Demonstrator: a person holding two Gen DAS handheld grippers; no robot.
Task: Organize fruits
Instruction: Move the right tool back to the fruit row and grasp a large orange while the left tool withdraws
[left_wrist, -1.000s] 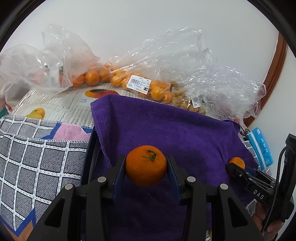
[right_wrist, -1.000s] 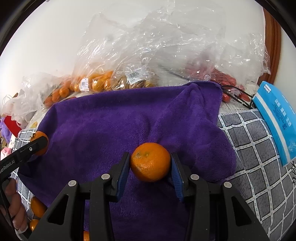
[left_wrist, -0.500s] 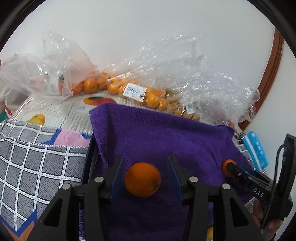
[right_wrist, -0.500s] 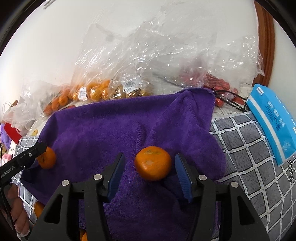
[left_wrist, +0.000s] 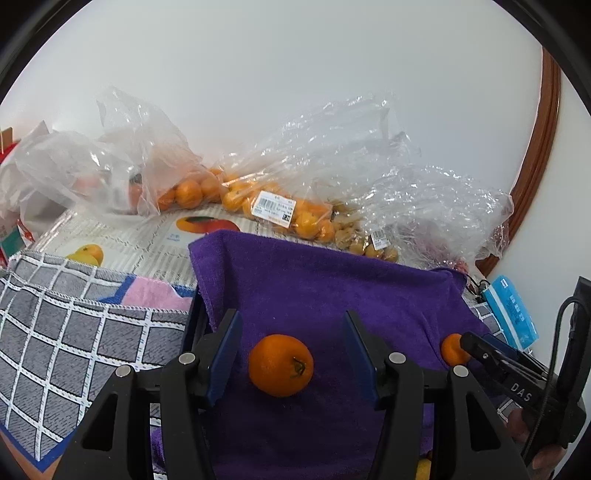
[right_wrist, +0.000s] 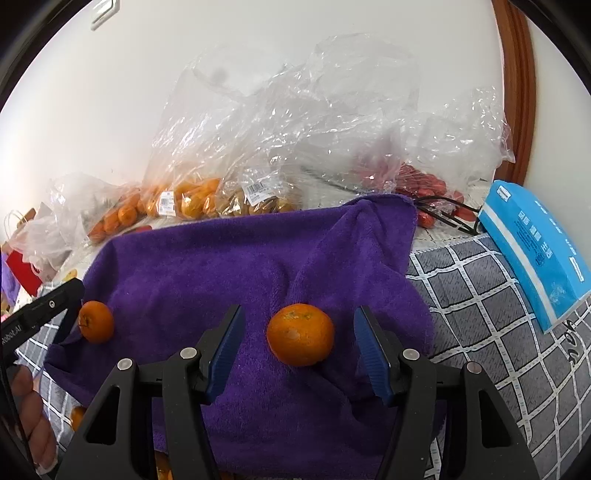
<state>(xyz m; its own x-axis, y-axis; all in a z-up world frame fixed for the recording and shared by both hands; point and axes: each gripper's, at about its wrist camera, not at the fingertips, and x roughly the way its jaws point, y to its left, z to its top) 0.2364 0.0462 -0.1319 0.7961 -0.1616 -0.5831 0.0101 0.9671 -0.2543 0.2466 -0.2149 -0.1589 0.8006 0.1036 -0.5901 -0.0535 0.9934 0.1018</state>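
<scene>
Two mandarins lie on a purple towel (left_wrist: 332, 295). In the left wrist view one mandarin (left_wrist: 280, 364), stem showing, rests between the spread jaws of my left gripper (left_wrist: 291, 354), touching neither. In the right wrist view the other mandarin (right_wrist: 300, 334) rests on the towel (right_wrist: 221, 266) between the spread jaws of my right gripper (right_wrist: 299, 350). The left mandarin shows there too (right_wrist: 96, 321), and the right mandarin shows in the left wrist view (left_wrist: 453, 348). Both grippers are open and empty.
Clear plastic bags of mandarins (left_wrist: 273, 206) and small yellow fruit (left_wrist: 354, 236) lie along the white wall. A bag of red fruit (right_wrist: 421, 184) and a blue tissue pack (right_wrist: 535, 247) sit at the right. A grey checked cloth (left_wrist: 74, 332) covers the surface.
Both grippers opened and let go of their mandarins, which now rest on the purple towel. Both grippers have drawn back a little.
</scene>
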